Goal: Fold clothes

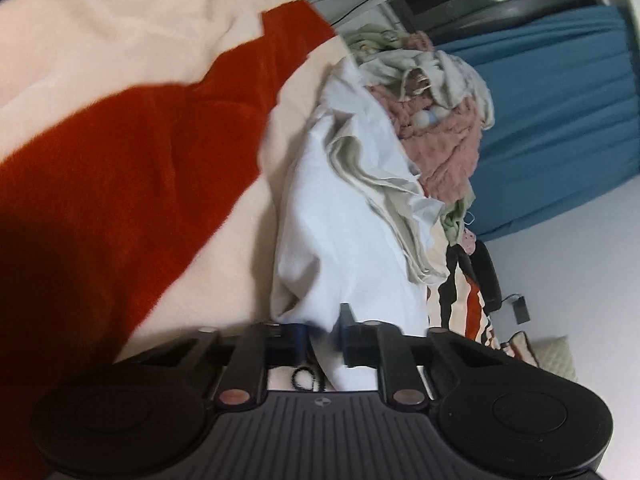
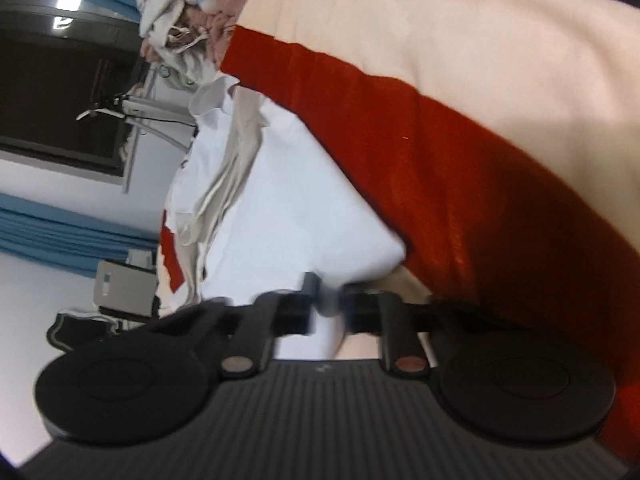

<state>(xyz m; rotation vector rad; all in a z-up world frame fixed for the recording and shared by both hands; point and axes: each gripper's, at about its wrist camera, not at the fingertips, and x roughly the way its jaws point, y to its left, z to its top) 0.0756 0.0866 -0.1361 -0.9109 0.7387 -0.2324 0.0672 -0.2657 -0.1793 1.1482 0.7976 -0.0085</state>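
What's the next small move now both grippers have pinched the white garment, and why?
Probably lift and spread. The left gripper and right gripper are each shut on the white garment, which lies bunched on the cream-and-red blanket beside the clothes pile.

Soft indoor light, motion blur throughout, strong fisheye bending at edges.

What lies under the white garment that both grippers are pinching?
The white garment lies on a cream and red blanket. A beige cloth drapes over it, with a pile of pink and pale clothes behind. What lies beneath the garment's middle is covered.
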